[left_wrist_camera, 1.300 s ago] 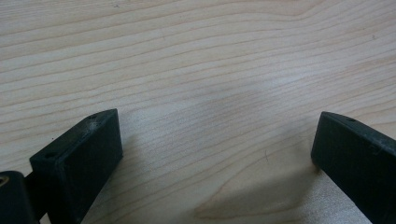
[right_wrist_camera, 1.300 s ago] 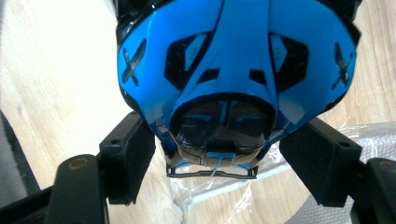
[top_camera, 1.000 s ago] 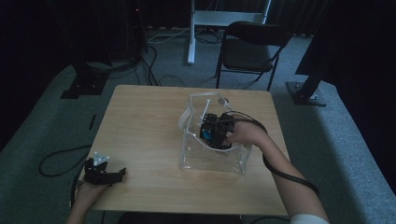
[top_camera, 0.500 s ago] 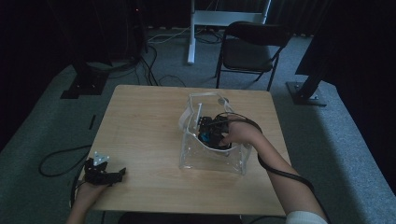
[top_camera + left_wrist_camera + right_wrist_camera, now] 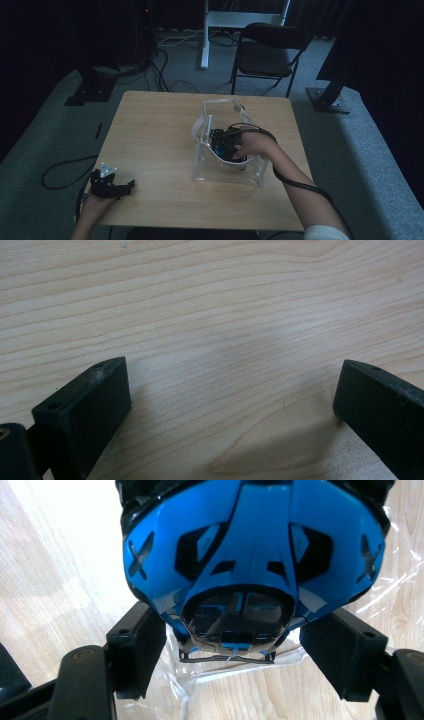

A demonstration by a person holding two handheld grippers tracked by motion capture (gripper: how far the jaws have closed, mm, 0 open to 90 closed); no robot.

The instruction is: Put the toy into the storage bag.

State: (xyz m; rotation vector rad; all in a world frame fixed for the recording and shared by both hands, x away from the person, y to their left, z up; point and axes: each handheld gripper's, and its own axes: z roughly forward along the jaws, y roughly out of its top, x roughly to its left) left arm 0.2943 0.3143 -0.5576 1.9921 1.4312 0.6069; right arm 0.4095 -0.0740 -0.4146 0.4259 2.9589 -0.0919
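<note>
A clear plastic bag (image 5: 250,176) with white handles stands open on the right half of the wooden table (image 5: 150,130). My right gripper (image 5: 226,145) reaches down into it. Between its jaws sits a blue toy car (image 5: 250,545) with black windows, and both pads press on the car's narrow end, so the right gripper (image 5: 242,622) is shut on it. The bag's plastic lies crumpled under the car. At the table's front left corner my left gripper (image 5: 127,186) rests low on the wood, and in its own view the left gripper (image 5: 232,370) is open with only bare table (image 5: 200,300) between the jaws.
A black folding chair (image 5: 270,50) stands behind the table's far edge. Cables (image 5: 65,167) lie on the grey carpet at the left, and black stand bases (image 5: 327,102) sit at both far sides. Bare wood stretches between the bag and the left gripper.
My right hand has sunk a little deeper into the bag with the blue car, shifting slightly left. The left gripper has stayed still.
</note>
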